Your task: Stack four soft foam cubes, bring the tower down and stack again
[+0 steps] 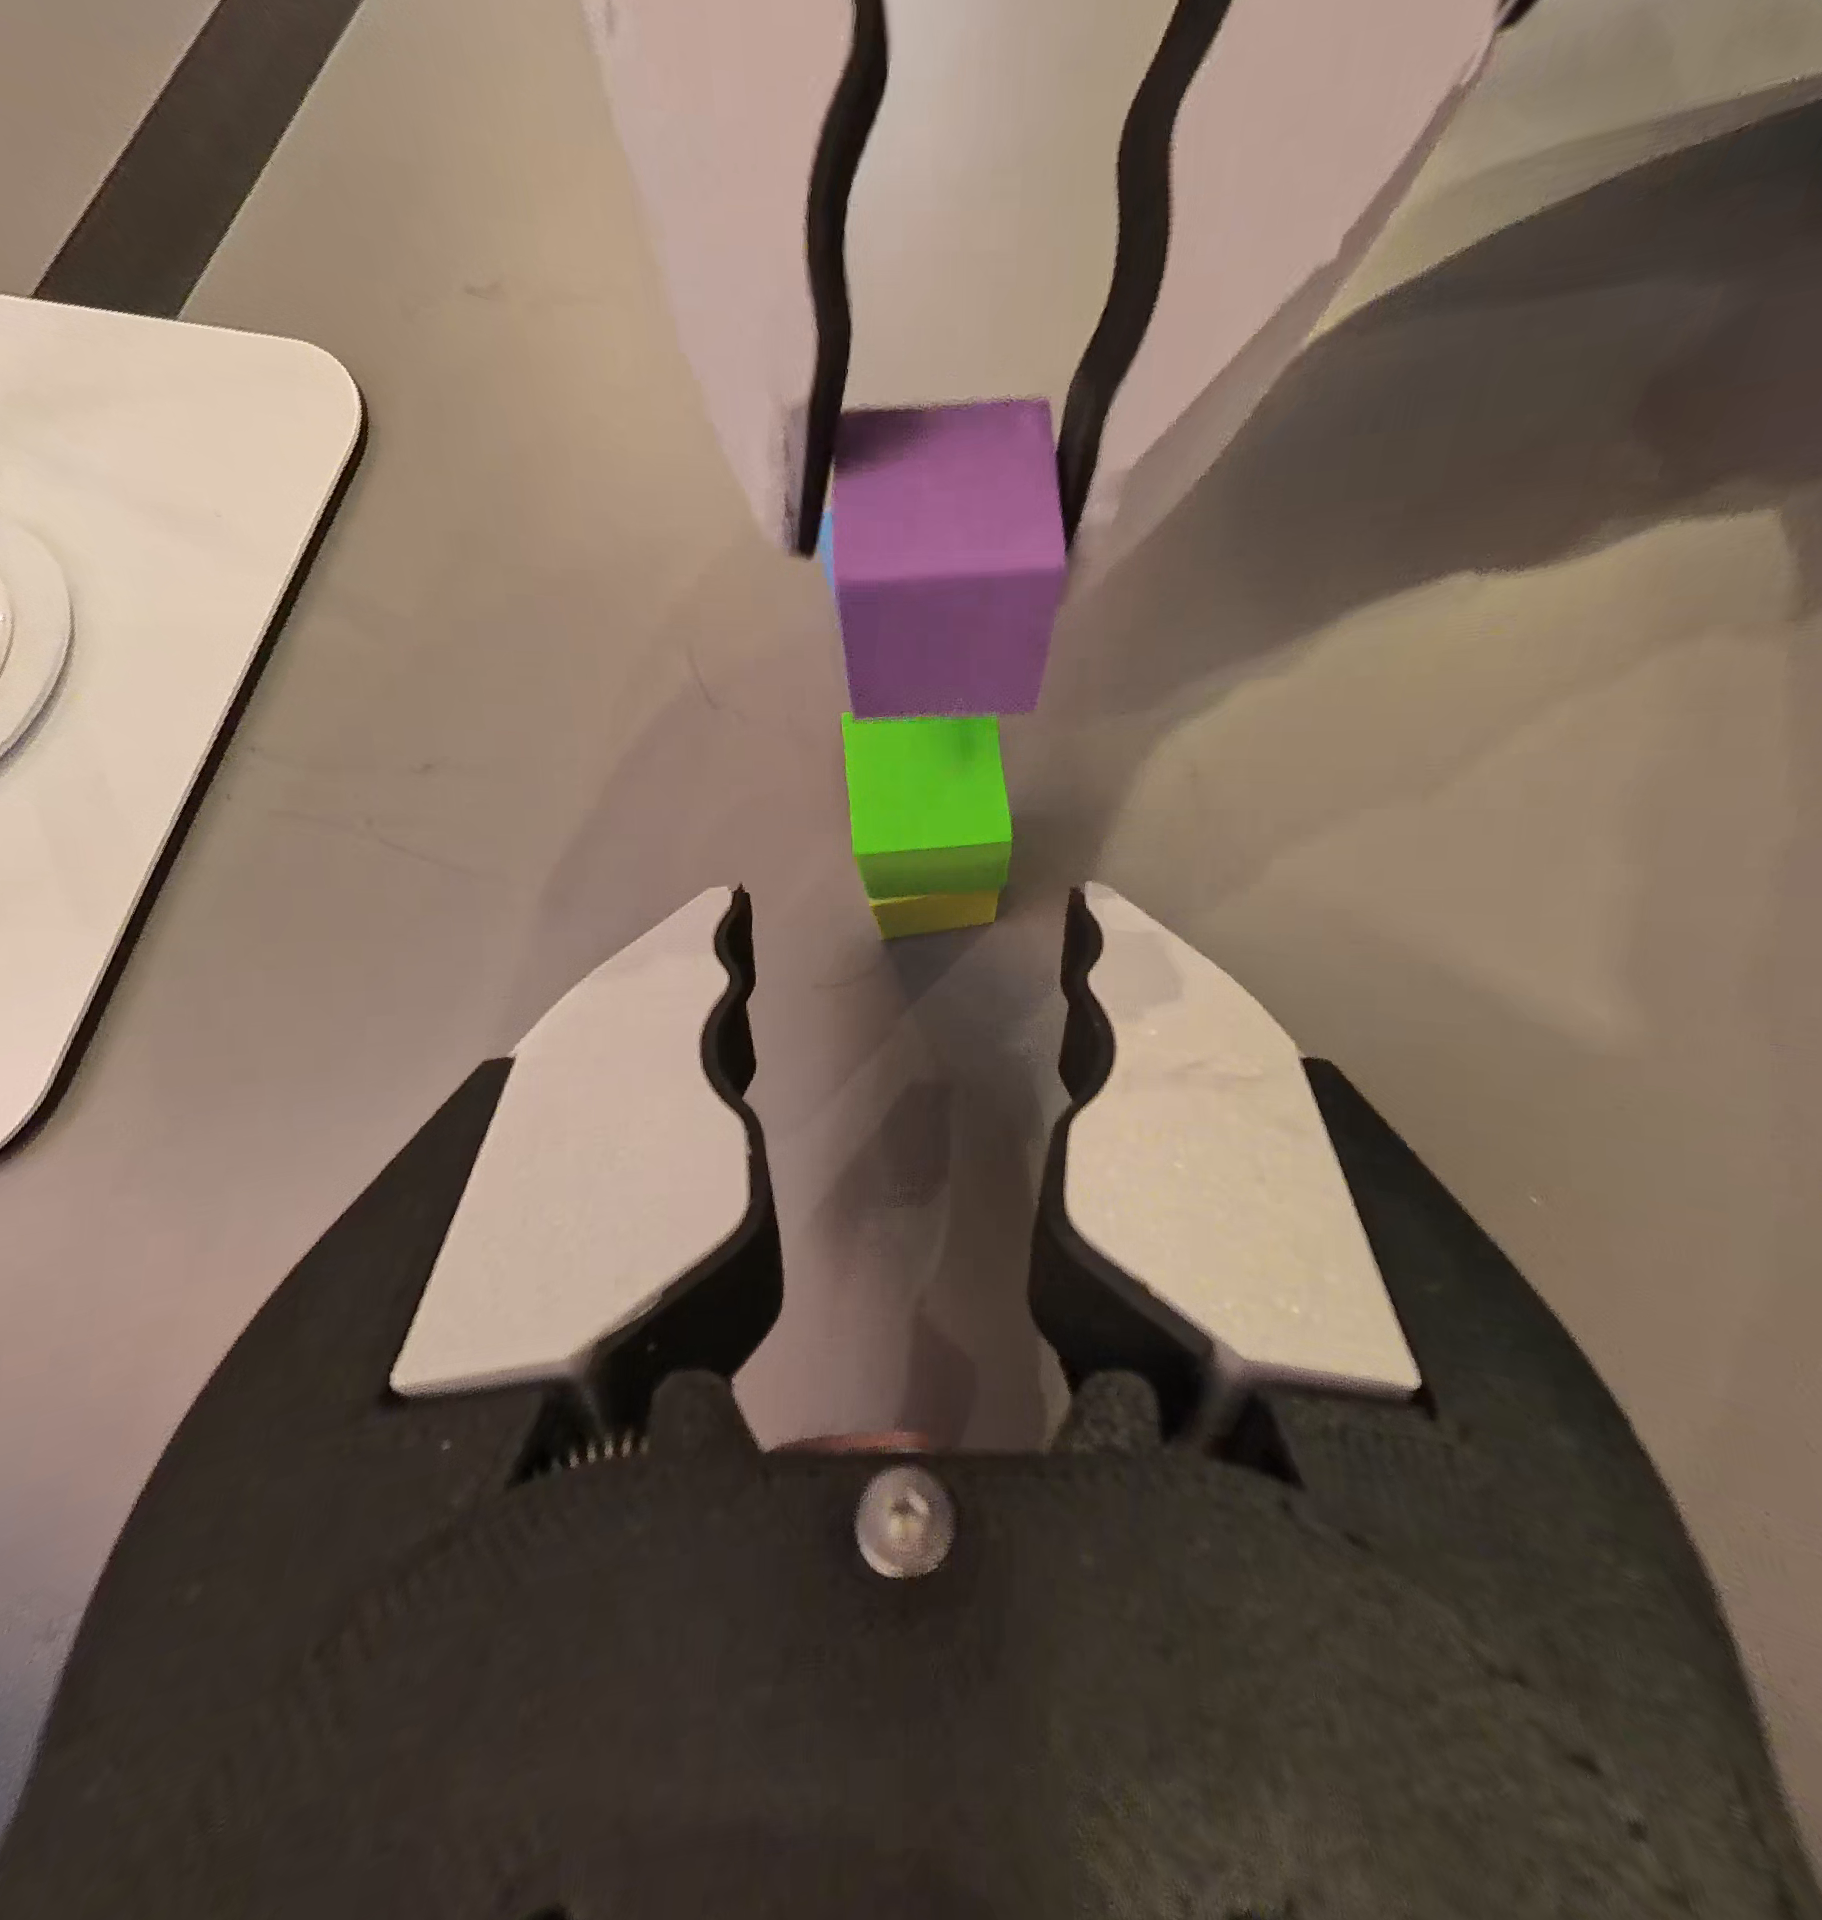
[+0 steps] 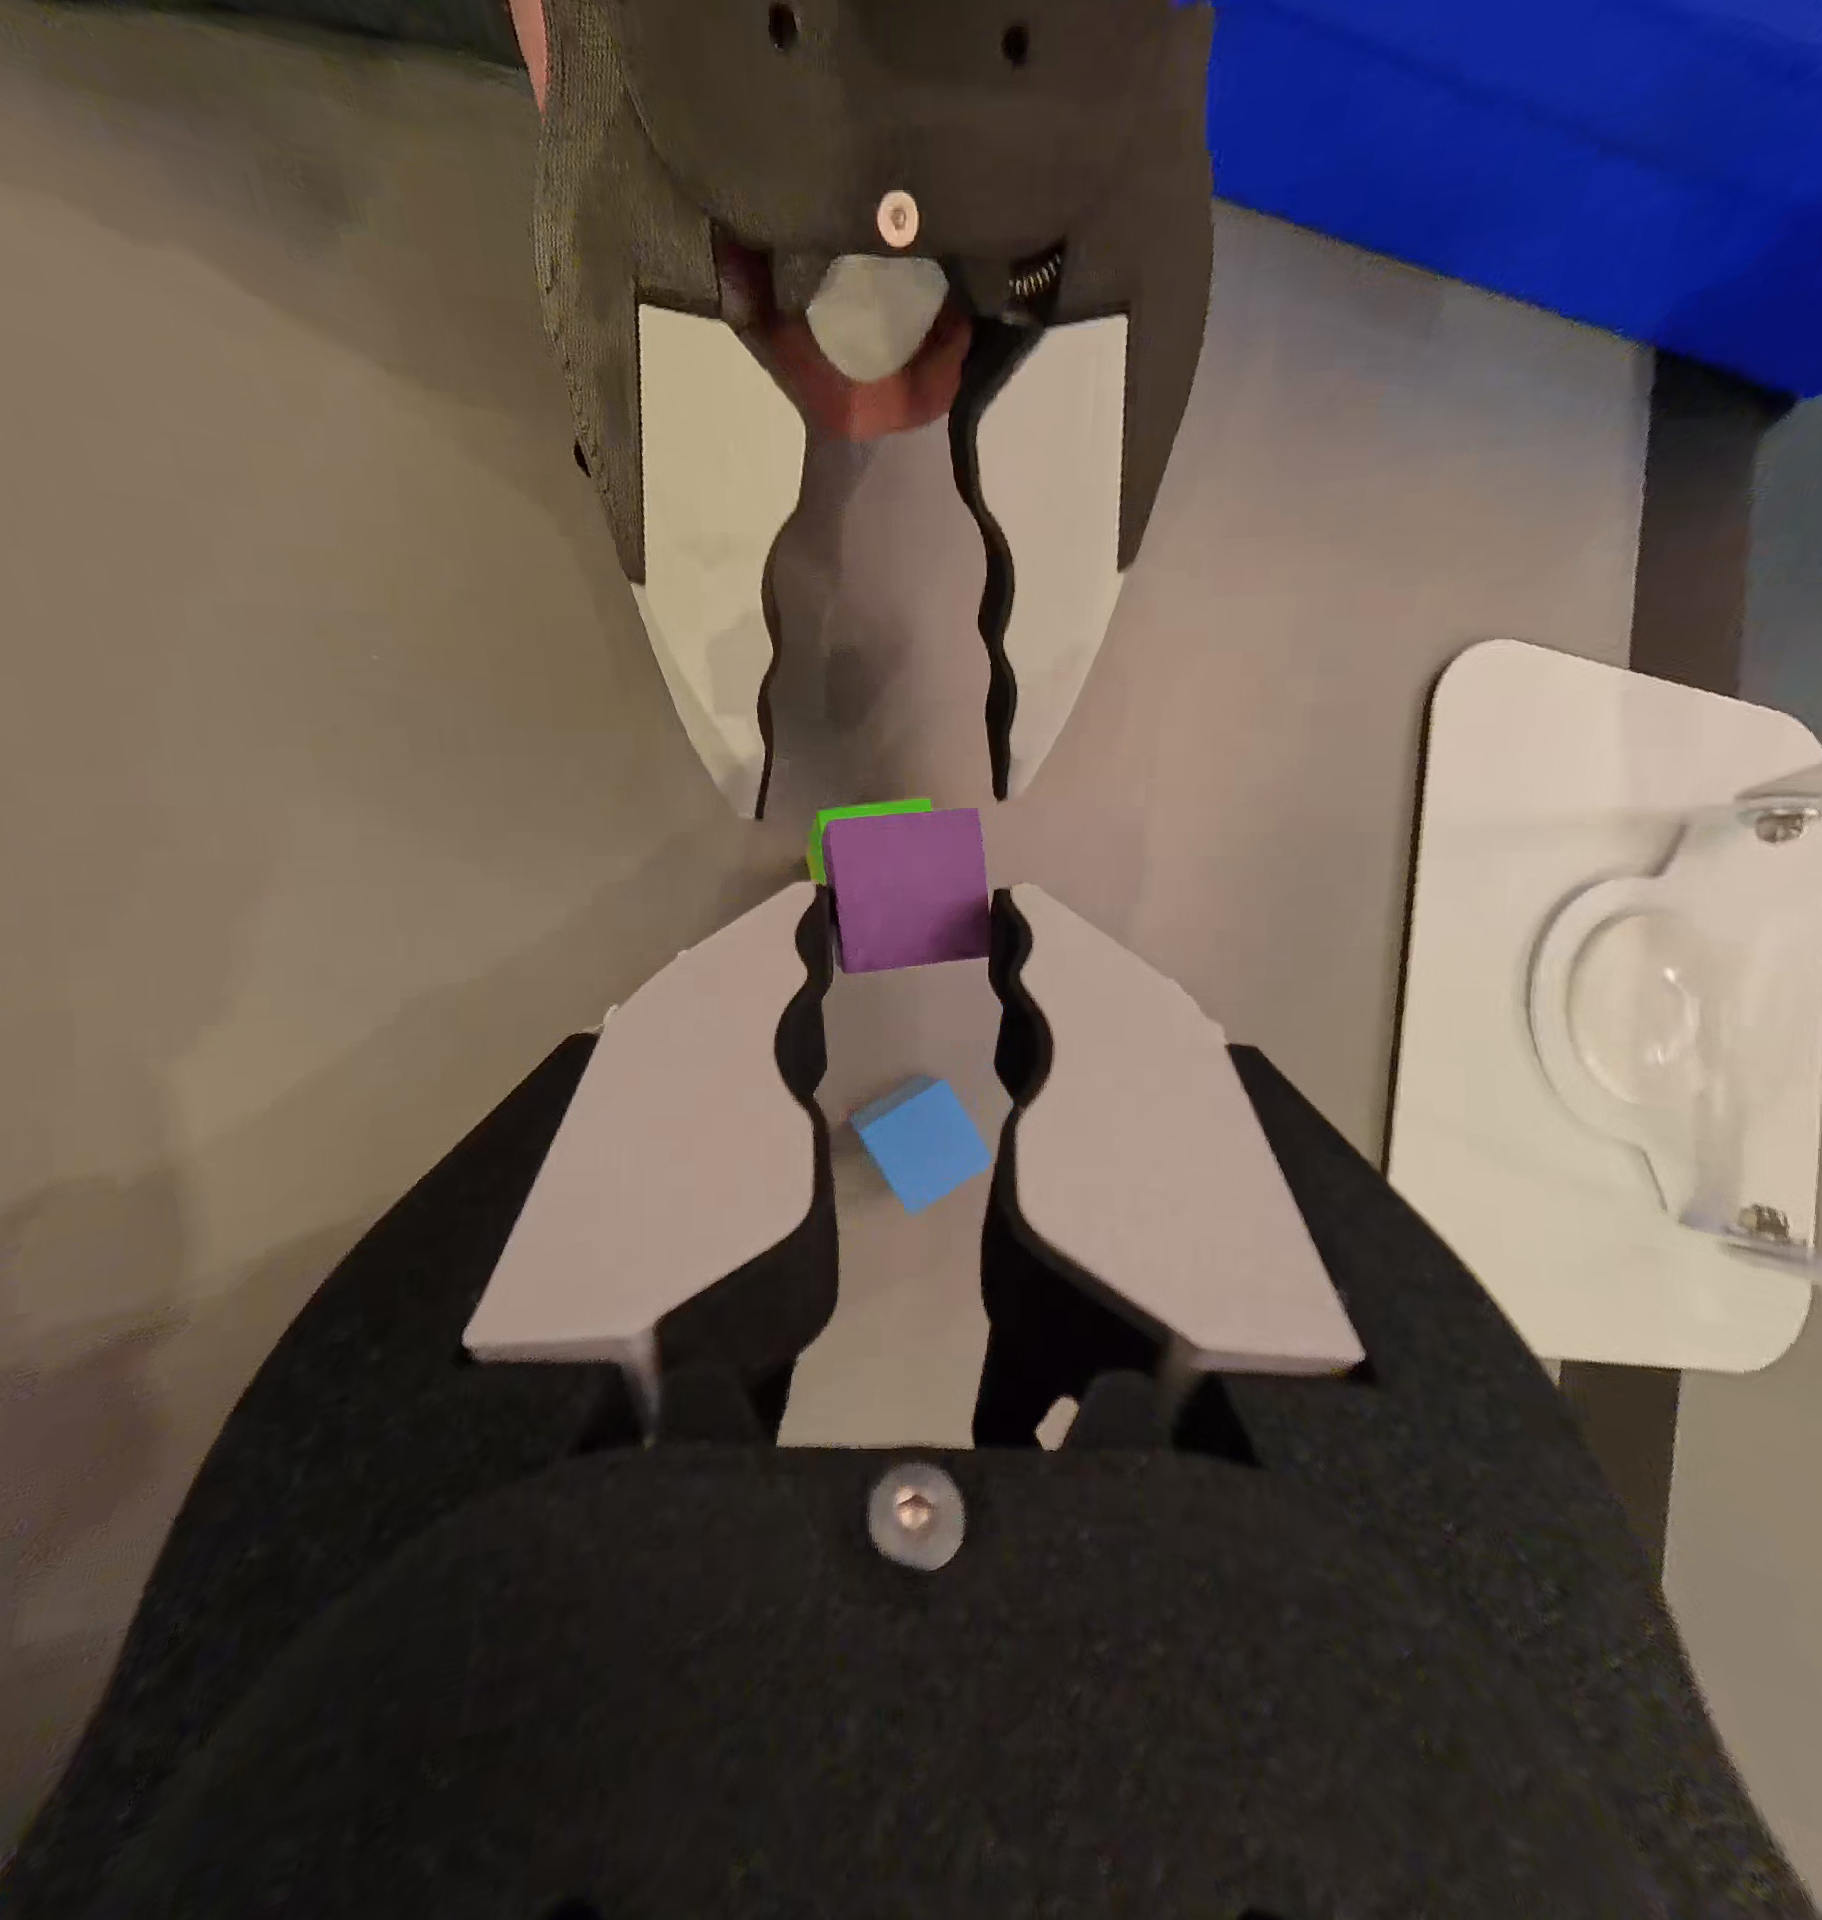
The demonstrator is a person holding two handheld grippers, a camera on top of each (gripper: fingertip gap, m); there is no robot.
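In the left wrist view a green cube (image 1: 926, 790) sits on a yellow cube (image 1: 933, 914) on the grey table (image 1: 419, 779). My right gripper (image 1: 943, 520) comes in from the far side, shut on a purple cube (image 1: 943, 582), and holds it right over the green one; I cannot tell whether they touch. My left gripper (image 1: 909, 904) is open and empty just short of the stack. In the right wrist view my right gripper (image 2: 907, 904) pinches the purple cube (image 2: 907, 894) at its fingertips, with the green cube (image 2: 865, 816) behind it. A blue cube (image 2: 922, 1143) lies tilted on the table below. The left gripper (image 2: 881, 800) faces me, open.
A white plate with a clear dome fixture (image 1: 107, 675) lies left of the stack; it shows at the right in the right wrist view (image 2: 1613, 987). A blue object (image 2: 1509, 156) sits at the far right beyond the table's dark edge strip (image 2: 1696, 520). My right fingertips sit around 6 cm from my left ones.
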